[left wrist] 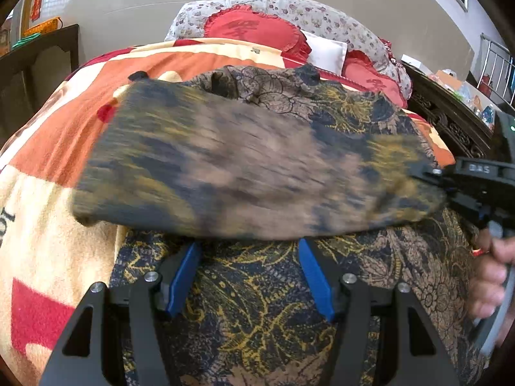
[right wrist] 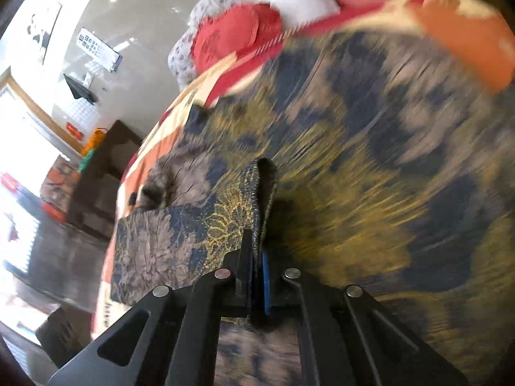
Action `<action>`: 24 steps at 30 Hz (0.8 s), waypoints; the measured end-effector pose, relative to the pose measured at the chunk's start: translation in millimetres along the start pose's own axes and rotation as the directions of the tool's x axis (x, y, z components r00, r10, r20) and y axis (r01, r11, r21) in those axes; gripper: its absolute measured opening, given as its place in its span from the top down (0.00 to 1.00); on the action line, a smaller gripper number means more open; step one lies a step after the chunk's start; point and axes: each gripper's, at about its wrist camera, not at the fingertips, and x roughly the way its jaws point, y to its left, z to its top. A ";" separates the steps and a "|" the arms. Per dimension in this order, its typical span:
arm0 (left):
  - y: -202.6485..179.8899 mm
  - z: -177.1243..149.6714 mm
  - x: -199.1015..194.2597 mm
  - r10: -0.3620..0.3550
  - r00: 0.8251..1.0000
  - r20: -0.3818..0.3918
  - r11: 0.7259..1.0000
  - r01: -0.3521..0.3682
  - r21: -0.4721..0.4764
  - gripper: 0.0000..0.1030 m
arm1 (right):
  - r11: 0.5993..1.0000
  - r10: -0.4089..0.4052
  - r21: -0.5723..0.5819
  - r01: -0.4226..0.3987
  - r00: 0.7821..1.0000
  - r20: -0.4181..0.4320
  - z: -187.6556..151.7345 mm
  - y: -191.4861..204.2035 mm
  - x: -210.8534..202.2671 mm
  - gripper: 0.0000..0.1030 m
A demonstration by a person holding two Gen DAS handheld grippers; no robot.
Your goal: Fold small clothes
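Garment: a dark patterned garment (left wrist: 257, 305) in navy, brown and gold floral print lies spread on the bed (left wrist: 48, 225), over an orange, cream and red blanket (left wrist: 64, 135).
Lifted part: one edge of it is raised off the rest and stretches across the left wrist view as a blurred flap (left wrist: 251, 167).
Right hand-held gripper (right wrist: 257, 273): pressed together on a fold of the garment's edge, the cloth sticking up between the blue pads; a person's hand (left wrist: 492, 276) grips its handle.
Left hand-held gripper (left wrist: 249, 276): jaws spread, blue pads apart, over the flat part of the garment and just below the flap, pinching nothing.
Background: red cushions (left wrist: 254, 29) and a floral pillow (left wrist: 322, 9) at the bed's head.
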 end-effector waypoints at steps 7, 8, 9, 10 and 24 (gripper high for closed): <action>-1.4 0.0 0.5 0.006 1.000 -0.001 1.000 -0.006 0.004 0.36 | 0.991 -0.136 0.014 0.136 0.991 -0.006 16.1 -72.0 -52.5 1.00; -1.7 -0.1 0.6 0.007 1.000 -0.002 1.000 -0.007 0.005 0.36 | 0.989 -0.149 0.016 0.149 0.989 -0.002 16.4 -82.3 -61.0 1.00; -1.9 0.1 0.7 0.009 1.000 -0.002 1.000 -0.009 0.006 0.36 | 0.987 -0.159 0.017 0.159 0.987 0.001 15.1 -86.8 -64.1 1.00; -1.9 0.2 0.8 0.009 1.000 -0.002 1.000 -0.009 0.006 0.36 | 0.986 -0.168 0.021 0.168 0.986 0.003 14.3 -94.5 -70.9 1.00; -13.1 2.0 7.7 -0.030 0.998 -0.055 0.997 0.034 0.074 0.07 | 0.960 -0.271 0.069 0.271 0.963 -0.008 -0.9 -120.9 -81.6 1.00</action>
